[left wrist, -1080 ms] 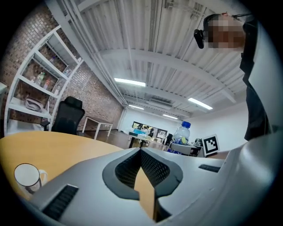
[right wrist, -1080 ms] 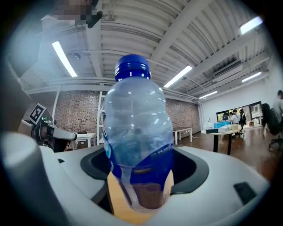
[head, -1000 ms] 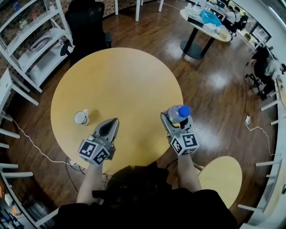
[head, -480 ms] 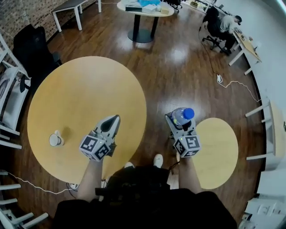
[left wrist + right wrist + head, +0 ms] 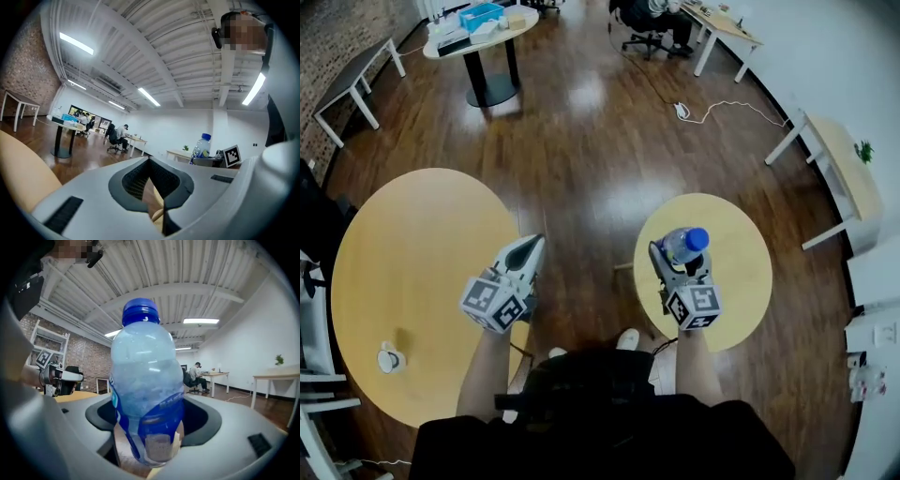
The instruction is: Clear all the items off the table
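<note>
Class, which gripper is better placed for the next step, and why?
Probably right. The right gripper grips the clear blue-capped plastic bottle above the small round wooden table; the left gripper is shut, empty.

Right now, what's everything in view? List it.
large round table: 1, yellow, left
cup: 1, white, large table's near-left edge
small round table: 1, yellow, right
water bottle: 1, clear, blue cap, in right jaws
far round table: 1, pale top, dark pedestal, top left
side desk: 1, pale wood, right
cable: 1, white, floor
left gripper: grey, jaws shut, empty
right gripper: grey, jaws gripping bottle
</note>
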`<act>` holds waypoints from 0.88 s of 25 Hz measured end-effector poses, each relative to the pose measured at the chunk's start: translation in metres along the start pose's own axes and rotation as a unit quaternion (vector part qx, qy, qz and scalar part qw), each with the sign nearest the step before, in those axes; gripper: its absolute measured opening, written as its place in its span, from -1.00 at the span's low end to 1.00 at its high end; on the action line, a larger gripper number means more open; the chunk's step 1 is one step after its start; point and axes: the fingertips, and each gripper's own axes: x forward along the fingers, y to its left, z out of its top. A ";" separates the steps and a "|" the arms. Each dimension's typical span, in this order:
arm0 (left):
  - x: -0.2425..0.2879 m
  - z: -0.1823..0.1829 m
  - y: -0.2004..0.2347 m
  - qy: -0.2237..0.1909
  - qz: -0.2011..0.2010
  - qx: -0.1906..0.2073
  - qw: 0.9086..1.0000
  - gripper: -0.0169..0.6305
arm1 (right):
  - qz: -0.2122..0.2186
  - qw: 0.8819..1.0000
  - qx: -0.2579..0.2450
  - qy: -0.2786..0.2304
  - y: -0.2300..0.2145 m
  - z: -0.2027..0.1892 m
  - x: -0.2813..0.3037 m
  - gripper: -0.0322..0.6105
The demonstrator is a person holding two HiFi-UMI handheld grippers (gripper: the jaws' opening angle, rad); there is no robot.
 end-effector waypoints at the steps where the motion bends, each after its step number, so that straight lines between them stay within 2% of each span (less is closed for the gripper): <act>1: 0.015 -0.003 -0.012 0.002 -0.014 0.002 1.000 -0.95 | -0.015 1.000 0.001 0.000 -0.018 -0.001 -0.009 0.29; 8: 0.113 -0.011 -0.096 0.006 -0.108 0.018 0.994 -0.95 | -0.118 0.993 0.004 -0.022 -0.132 0.010 -0.077 0.29; 12: 0.157 -0.016 -0.135 -0.002 -0.142 0.014 0.990 -0.95 | -0.165 0.986 -0.002 -0.033 -0.183 0.016 -0.117 0.29; 18: 0.214 -0.050 -0.211 0.013 -0.200 0.019 0.980 -0.95 | -0.236 0.971 0.001 -0.035 -0.248 0.008 -0.185 0.29; 22: 0.246 -0.076 -0.249 0.021 -0.225 0.003 0.974 -0.95 | -0.275 0.961 0.010 -0.025 -0.285 -0.009 -0.222 0.29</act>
